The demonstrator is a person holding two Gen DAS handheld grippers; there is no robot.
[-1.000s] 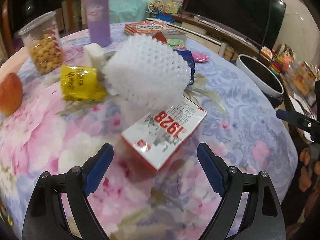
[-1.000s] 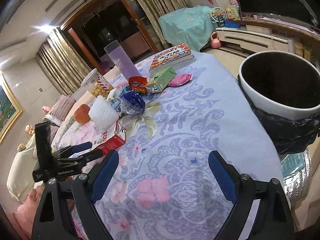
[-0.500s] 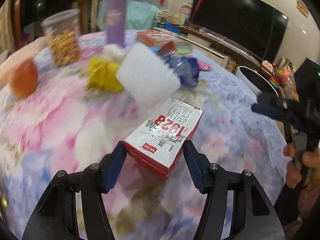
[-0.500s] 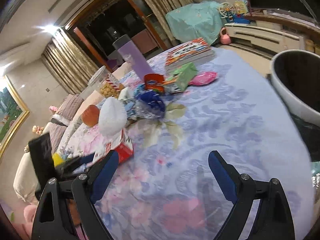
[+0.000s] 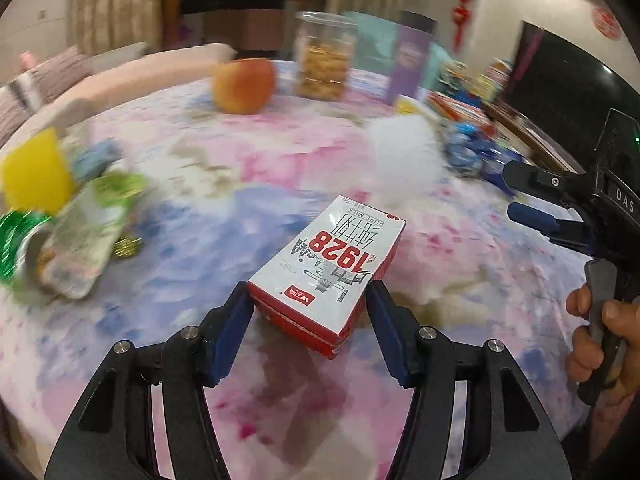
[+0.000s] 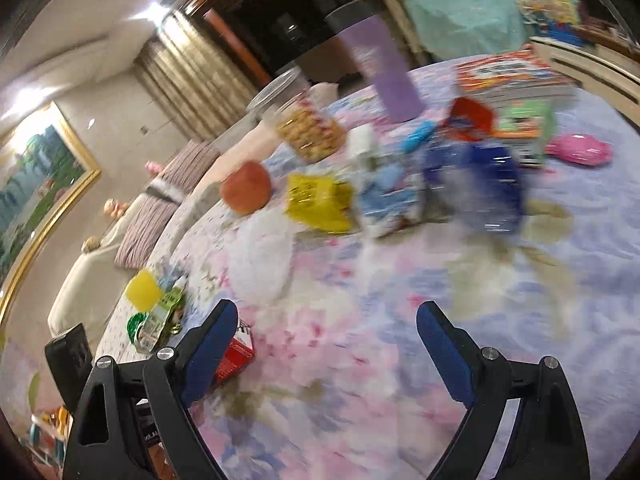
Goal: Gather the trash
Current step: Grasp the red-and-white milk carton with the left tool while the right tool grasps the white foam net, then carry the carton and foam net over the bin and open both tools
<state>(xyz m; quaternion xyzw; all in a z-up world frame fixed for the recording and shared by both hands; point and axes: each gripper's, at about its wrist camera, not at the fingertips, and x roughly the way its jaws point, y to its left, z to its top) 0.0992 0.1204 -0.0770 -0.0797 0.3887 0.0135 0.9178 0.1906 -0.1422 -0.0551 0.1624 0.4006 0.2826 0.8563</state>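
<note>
The left gripper point(image 5: 310, 300), at the lower centre of its own view, clamps its blue pads on the red-and-white "1928" milk carton point(image 5: 332, 268) above the floral tablecloth point(image 5: 224, 216). The right gripper point(image 6: 326, 330), low in its view, stands wide open and empty over the cloth; a hand point(image 5: 600, 332) holds it at the right edge of the left view.

Dim room around me. Striped curtains point(image 6: 192, 80) far left, gold-framed painting point(image 6: 36, 184) on left wall, dark doorway point(image 6: 288, 24) far, ceiling light point(image 6: 154, 12) glaring, dark television point(image 5: 568, 80) far right.
</note>
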